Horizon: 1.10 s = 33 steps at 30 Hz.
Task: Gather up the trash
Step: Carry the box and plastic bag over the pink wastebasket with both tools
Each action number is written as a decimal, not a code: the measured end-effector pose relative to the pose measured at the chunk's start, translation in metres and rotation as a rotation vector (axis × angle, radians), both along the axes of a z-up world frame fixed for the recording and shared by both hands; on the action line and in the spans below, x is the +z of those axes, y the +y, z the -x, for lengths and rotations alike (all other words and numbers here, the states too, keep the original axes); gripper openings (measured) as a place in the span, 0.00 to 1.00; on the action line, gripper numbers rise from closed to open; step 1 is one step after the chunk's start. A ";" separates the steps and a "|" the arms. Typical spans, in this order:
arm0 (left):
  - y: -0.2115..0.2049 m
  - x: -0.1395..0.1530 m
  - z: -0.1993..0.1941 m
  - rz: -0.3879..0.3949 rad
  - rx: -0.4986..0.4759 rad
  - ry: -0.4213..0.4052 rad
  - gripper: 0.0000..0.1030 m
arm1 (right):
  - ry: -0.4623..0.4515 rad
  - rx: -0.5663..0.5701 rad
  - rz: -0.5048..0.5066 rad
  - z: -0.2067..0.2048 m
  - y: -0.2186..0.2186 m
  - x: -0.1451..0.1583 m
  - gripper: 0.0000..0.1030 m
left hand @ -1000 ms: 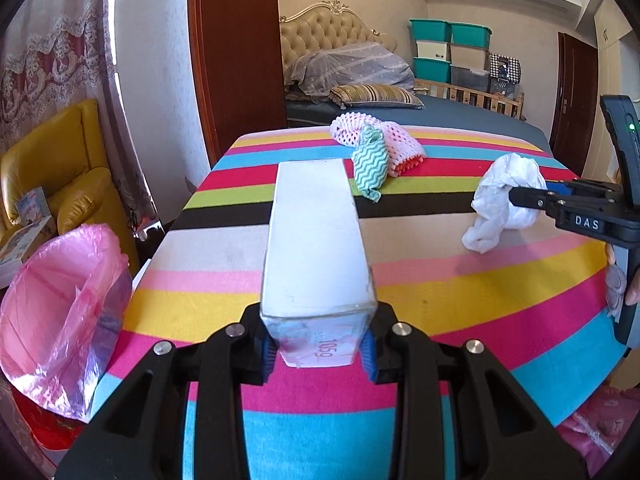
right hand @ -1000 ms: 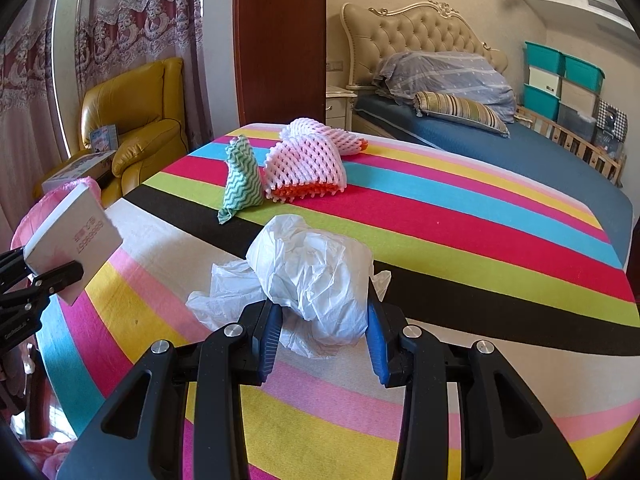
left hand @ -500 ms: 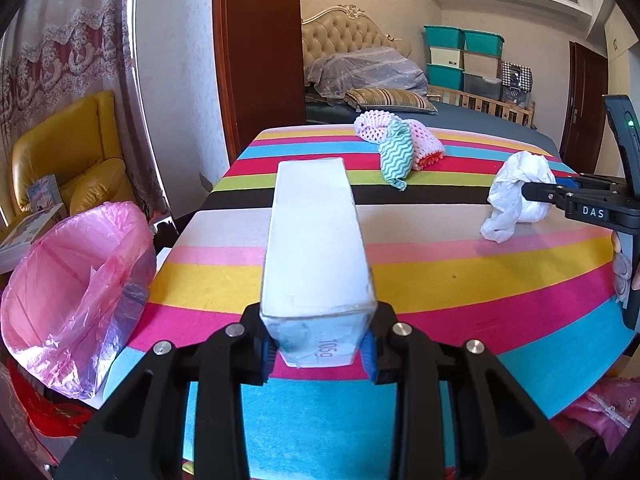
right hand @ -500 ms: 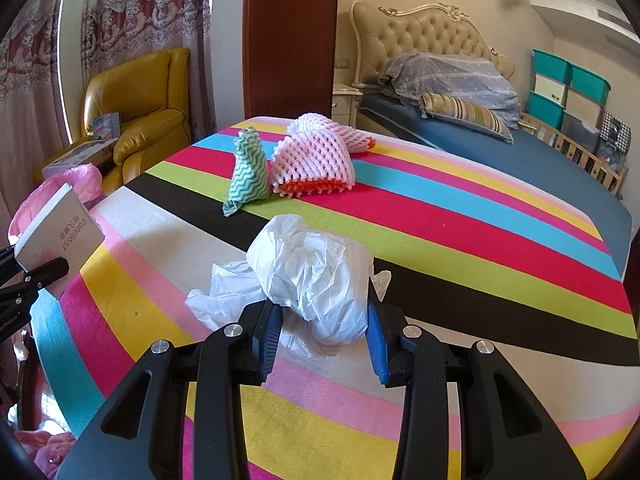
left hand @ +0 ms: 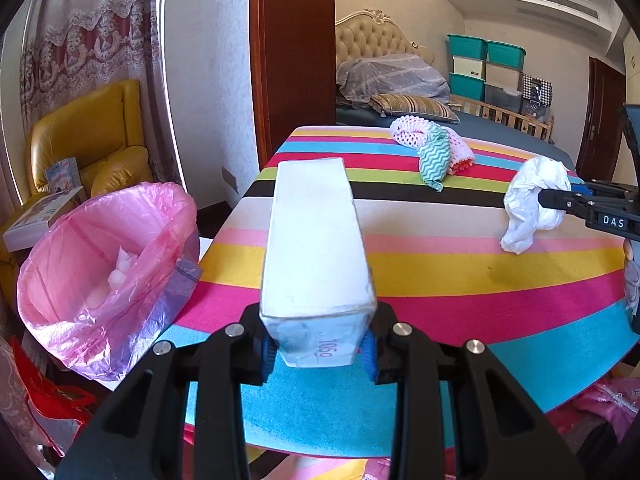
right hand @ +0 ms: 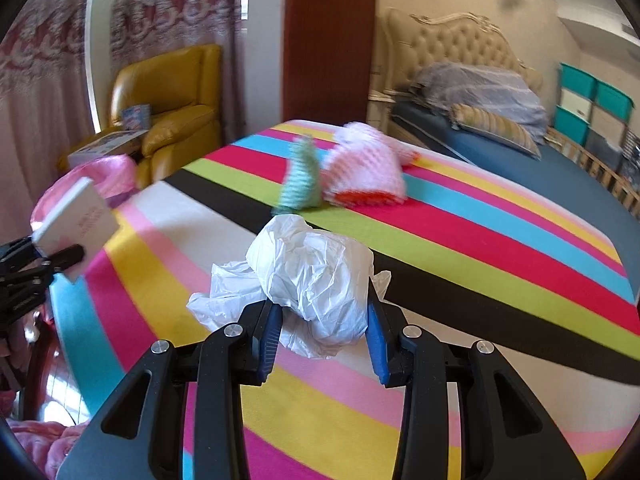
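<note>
1. Your left gripper clamps a long white box, held above the striped table edge beside the pink-lined bin.
2. Your right gripper pinches a crumpled white plastic bag over the table.
3. Foam netting lies farther back.

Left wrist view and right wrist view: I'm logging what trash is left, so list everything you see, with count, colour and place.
box: one, white, held in the left hand-held gripper
crumpled bag: one, white, held in the right hand-held gripper
foam nets: pink-white bundle, far end of table
cloth: one, green zigzag, against the nets
bin bag: one, pink, left of table, white scraps inside
table: one, striped cover
armchair: one, yellow, by the curtain
bed: one, behind the table
storage bins: teal-lidded stack, far wall
left hand-held gripper: black, blue pads
right hand-held gripper: black, blue pads
</note>
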<state>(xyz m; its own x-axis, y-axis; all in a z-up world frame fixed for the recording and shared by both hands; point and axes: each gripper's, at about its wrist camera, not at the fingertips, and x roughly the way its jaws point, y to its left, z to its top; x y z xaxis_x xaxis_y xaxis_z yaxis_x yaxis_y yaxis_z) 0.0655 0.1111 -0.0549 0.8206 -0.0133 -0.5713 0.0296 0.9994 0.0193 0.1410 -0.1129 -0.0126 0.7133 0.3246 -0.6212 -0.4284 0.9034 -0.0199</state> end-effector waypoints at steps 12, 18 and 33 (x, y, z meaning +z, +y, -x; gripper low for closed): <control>0.034 0.019 0.014 0.021 0.073 -0.048 0.32 | 0.006 0.252 0.017 0.011 0.092 0.016 0.36; 0.065 0.029 0.021 0.040 0.148 -0.070 0.32 | 0.006 0.344 0.037 0.015 0.133 0.022 0.36; 0.134 0.035 0.027 0.056 0.298 -0.083 0.32 | 0.008 0.512 0.069 0.016 0.220 0.037 0.36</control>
